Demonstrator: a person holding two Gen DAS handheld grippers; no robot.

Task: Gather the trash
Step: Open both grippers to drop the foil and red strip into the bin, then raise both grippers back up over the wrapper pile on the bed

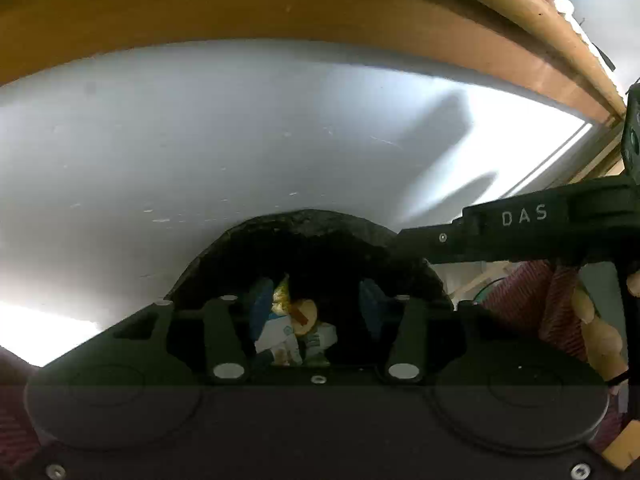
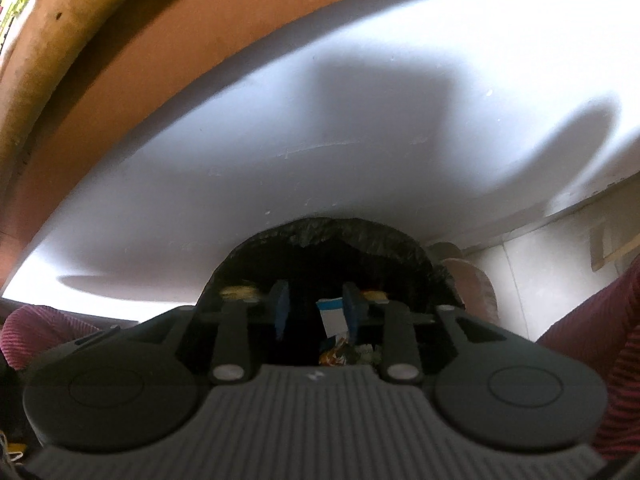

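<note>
A bin lined with a black bag point(image 1: 304, 220) point(image 2: 328, 228) stands below both grippers, against a white panel. My left gripper point(image 1: 316, 302) points down into its mouth, open. Crumpled trash point(image 1: 292, 332) shows in the gap between the blue pads point(image 1: 262, 304): a white and blue wrapper, gold foil and a tan scrap. It lies close to the left pad, and whether it touches I cannot tell. My right gripper point(image 2: 315, 308) is open over the same bin. A white and blue wrapper point(image 2: 332, 316) sits by its right pad point(image 2: 351, 308), with more wrappers point(image 2: 340, 354) in the dark below.
The white panel point(image 1: 240, 128) point(image 2: 280, 140) rises behind the bin under a brown wooden edge point(image 1: 240, 4) point(image 2: 160, 32). The right gripper's black body point(image 1: 520, 220) crosses the left wrist view, held by a hand point(image 1: 600, 332). Maroon striped cloth point(image 2: 592, 320) flanks the bin. Pale tiled floor point(image 2: 540, 280) lies right.
</note>
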